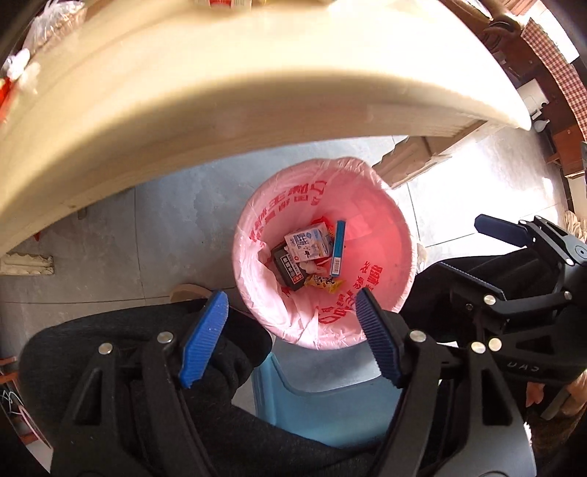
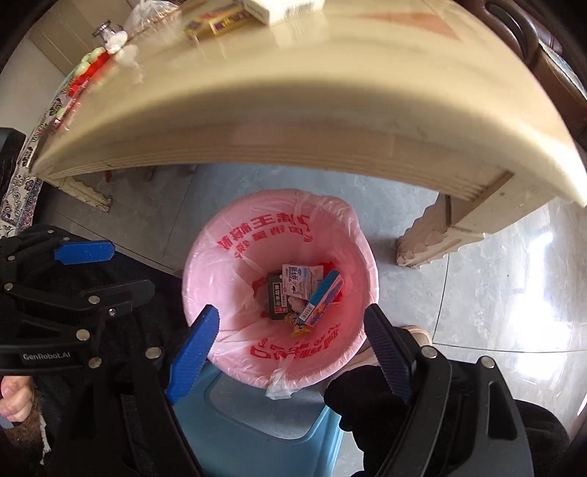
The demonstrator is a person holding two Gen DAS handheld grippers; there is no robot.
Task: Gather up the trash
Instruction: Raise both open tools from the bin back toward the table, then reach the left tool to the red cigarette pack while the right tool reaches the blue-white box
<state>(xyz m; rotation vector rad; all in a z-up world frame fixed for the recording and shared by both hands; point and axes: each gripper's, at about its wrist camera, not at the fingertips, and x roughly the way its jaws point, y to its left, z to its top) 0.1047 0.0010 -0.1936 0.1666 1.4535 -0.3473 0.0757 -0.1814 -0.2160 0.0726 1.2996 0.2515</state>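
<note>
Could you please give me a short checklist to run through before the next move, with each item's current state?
1. Left gripper empty, jaws open: ok.
2. Right gripper empty, jaws open: ok.
3. Round bin with pink plastic liner upright, opening unobstructed: ok.
4. Dropped trash inside bin, white milk carton and slim blue-edged box: ok.
5. More items waiting on the cream tabletop, yellow packets: ok.
6. Whether those are trash: cannot tell.
</note>
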